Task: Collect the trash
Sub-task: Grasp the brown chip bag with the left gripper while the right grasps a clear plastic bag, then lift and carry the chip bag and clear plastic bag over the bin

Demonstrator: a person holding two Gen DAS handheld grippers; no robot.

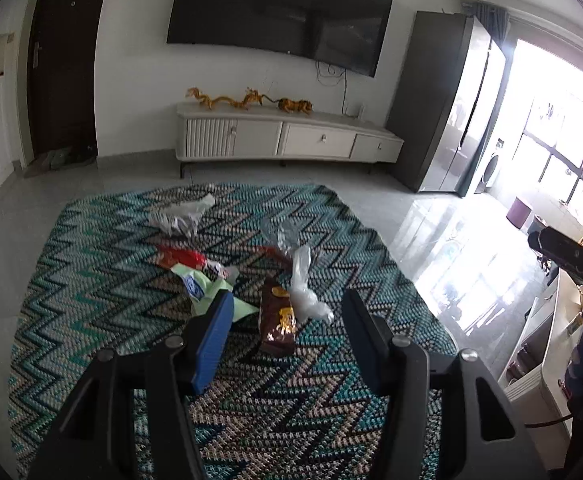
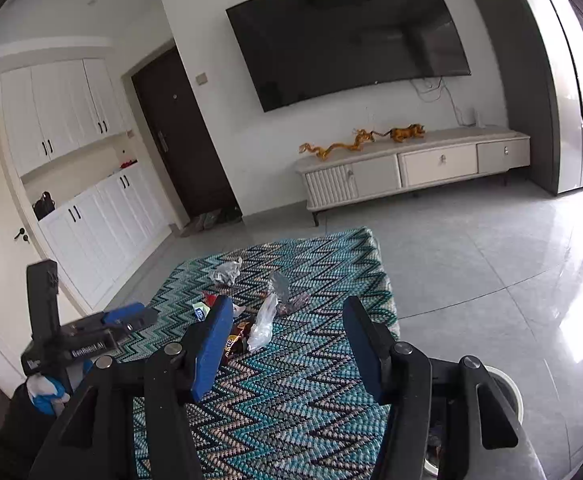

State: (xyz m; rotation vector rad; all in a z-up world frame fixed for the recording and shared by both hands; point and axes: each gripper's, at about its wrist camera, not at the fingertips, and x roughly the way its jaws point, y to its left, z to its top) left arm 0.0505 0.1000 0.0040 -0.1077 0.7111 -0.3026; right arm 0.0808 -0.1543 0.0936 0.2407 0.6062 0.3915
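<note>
Trash [image 1: 279, 320] lies on rug beyond both parted, downward-tilted grippers.

- Television [image 2: 347, 36]: large, dark, mounted on the white wall.
- Low cream cabinet [image 2: 411, 168]: stood beneath the television, on thin dark legs.
- Golden dragon figure [image 2: 335, 146] and golden tiger figure [image 2: 407, 133]: sat on the cabinet top.
- Dark brown door [image 2: 179, 136]: closed, left of the television; shoes lay at its foot.
- White cupboards [image 2: 63, 108]: lined the left wall.
- Grey refrigerator [image 1: 447, 100]: stood upright beside the bright window.

Bare rug [image 1: 275, 408] before left claw [image 1: 287, 312], wrappers [image 1: 277, 320] beyond
</note>
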